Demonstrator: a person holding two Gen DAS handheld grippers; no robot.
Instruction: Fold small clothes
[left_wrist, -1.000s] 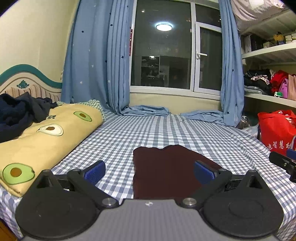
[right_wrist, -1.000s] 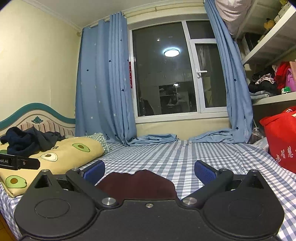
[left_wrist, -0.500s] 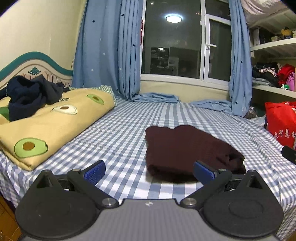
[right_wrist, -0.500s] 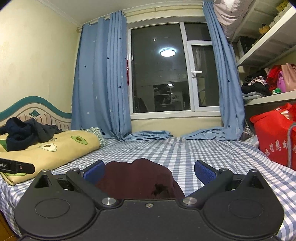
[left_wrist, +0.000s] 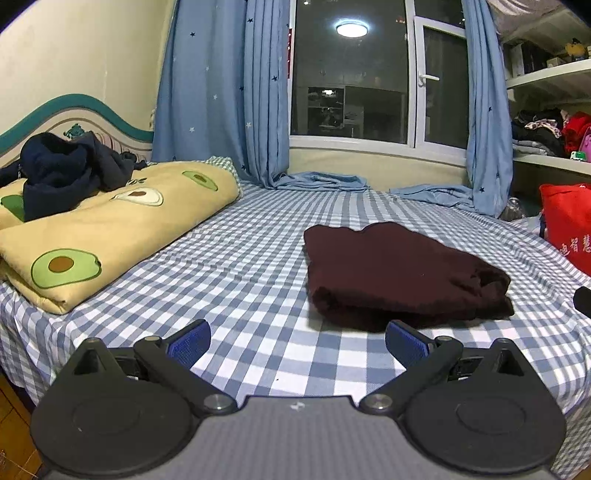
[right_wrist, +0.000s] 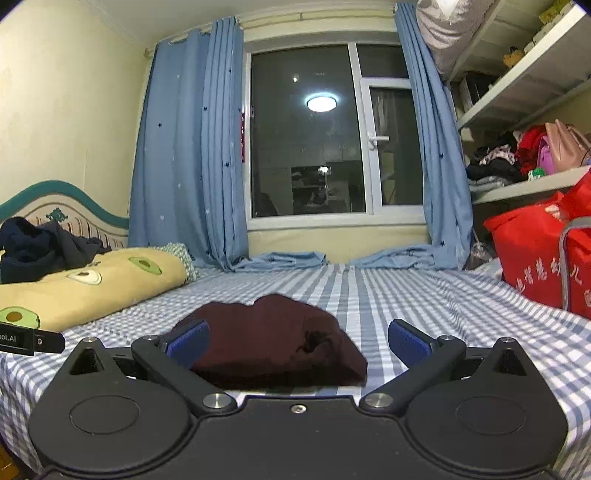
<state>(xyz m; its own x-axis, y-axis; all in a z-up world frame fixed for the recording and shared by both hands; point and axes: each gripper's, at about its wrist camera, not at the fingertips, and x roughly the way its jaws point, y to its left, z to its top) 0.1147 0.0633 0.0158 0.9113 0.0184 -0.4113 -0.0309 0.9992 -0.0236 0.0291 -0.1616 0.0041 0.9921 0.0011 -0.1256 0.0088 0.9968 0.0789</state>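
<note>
A dark maroon garment (left_wrist: 399, 273) lies folded in a compact pile on the blue checked bed sheet (left_wrist: 240, 266). It also shows in the right wrist view (right_wrist: 273, 339), just beyond the fingers. My left gripper (left_wrist: 297, 339) is open and empty, near the bed's front edge, short of the garment. My right gripper (right_wrist: 297, 339) is open and empty, low over the sheet with the garment's near edge between its fingers. A tip of the right gripper shows at the right edge of the left wrist view (left_wrist: 583, 301).
A yellow avocado-print quilt (left_wrist: 107, 225) lies folded at the left with a dark navy garment (left_wrist: 62, 173) on it. A red bag (left_wrist: 569, 221) stands at the right by shelves with clothes. Blue curtains (left_wrist: 221, 92) and a window are behind.
Both grippers have drawn back from the maroon garment toward the bed's front edge. More of the garment and sheet shows now. Both stay open.
</note>
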